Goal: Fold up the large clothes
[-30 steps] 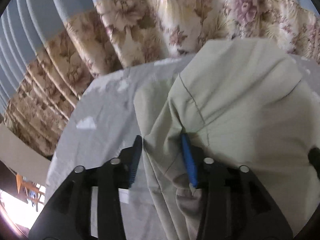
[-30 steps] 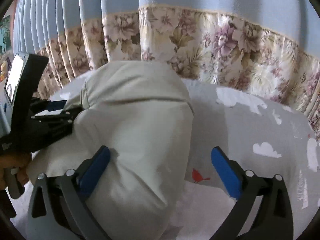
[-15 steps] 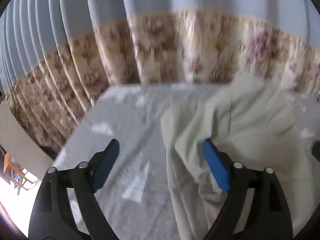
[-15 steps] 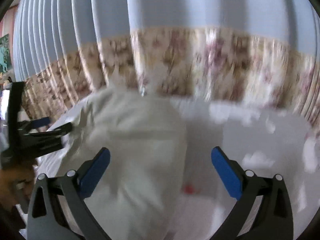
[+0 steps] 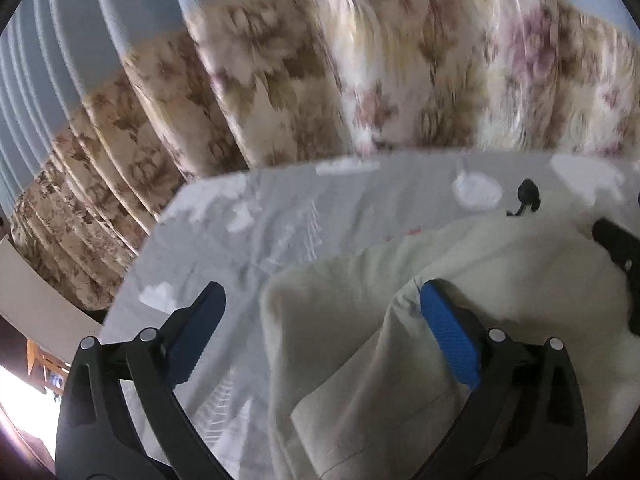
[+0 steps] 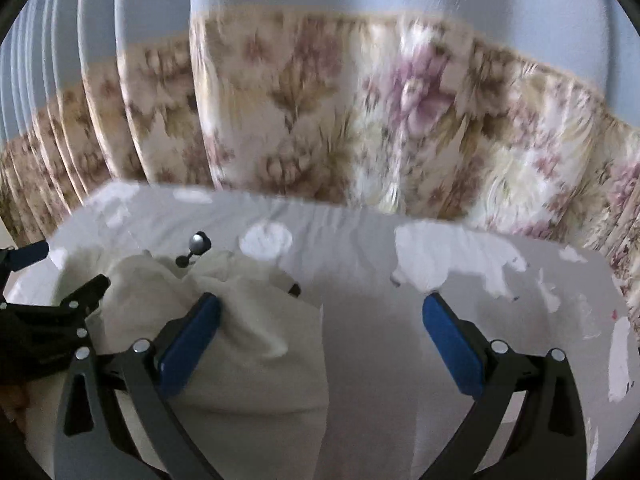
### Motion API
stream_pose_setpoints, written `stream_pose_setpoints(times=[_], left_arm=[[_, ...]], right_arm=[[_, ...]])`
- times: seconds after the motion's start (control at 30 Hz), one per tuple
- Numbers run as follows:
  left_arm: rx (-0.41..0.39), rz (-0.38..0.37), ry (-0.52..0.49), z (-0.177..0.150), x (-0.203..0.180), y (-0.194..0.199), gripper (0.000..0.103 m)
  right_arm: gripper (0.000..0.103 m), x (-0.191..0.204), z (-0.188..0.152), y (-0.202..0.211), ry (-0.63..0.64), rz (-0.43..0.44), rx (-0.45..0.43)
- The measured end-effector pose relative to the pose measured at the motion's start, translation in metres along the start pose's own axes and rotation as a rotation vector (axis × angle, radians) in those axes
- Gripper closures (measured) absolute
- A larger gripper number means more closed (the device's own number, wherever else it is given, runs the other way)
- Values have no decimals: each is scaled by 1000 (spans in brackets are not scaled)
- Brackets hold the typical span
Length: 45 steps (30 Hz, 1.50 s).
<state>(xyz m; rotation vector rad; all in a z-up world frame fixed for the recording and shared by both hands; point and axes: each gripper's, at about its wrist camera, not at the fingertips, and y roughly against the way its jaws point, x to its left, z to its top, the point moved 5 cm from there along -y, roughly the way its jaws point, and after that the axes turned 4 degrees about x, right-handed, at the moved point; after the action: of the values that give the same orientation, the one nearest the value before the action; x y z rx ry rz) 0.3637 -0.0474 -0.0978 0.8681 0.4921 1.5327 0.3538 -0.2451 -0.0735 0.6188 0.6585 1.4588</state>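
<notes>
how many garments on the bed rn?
1. A cream garment lies bunched on the gray cloud-print bedsheet, partly between the open left gripper fingers, and beside the open right gripper's left finger. Anything under it would be hidden.

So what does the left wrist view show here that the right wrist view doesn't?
Only the left wrist view: the left gripper head-on, open, over the garment's folded left edge, plus a bright room corner at lower left.

Only the right wrist view: the right gripper head-on, open, its left pad against the garment, bare sheet between the fingers, and the left gripper from the side.

Both: the cream garment on the grey cloud-print sheet, the black hanger hook, the floral curtain.
</notes>
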Motion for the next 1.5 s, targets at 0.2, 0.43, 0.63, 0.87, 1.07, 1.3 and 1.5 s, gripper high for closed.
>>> stream_pose_setpoints(times=[0.2, 0.43, 0.63, 0.87, 1.07, 1.3, 1.5], left_arm=[[0, 19, 51, -15, 5, -24, 3], [-2, 23, 45, -16, 10, -20, 3], [-99, -48, 95, -31, 33, 51, 5], [-155, -100, 105, -88, 22, 102, 5], [-110, -127, 108, -119, 8, 89, 5], [-93, -98, 68, -120, 5, 73, 3], [-123, -130, 100, -118, 22, 89, 4]], right_arm=[[2, 7, -18, -34, 19, 14, 66], [2, 3, -12, -24, -5, 24, 77], [2, 6, -32, 70, -5, 87, -52], [2, 20, -94, 114, -36, 111, -65], [2, 20, -114, 105, -63, 87, -25], [2, 28, -124, 84, -10, 74, 23], [2, 12, -110, 110, -62, 161, -9]])
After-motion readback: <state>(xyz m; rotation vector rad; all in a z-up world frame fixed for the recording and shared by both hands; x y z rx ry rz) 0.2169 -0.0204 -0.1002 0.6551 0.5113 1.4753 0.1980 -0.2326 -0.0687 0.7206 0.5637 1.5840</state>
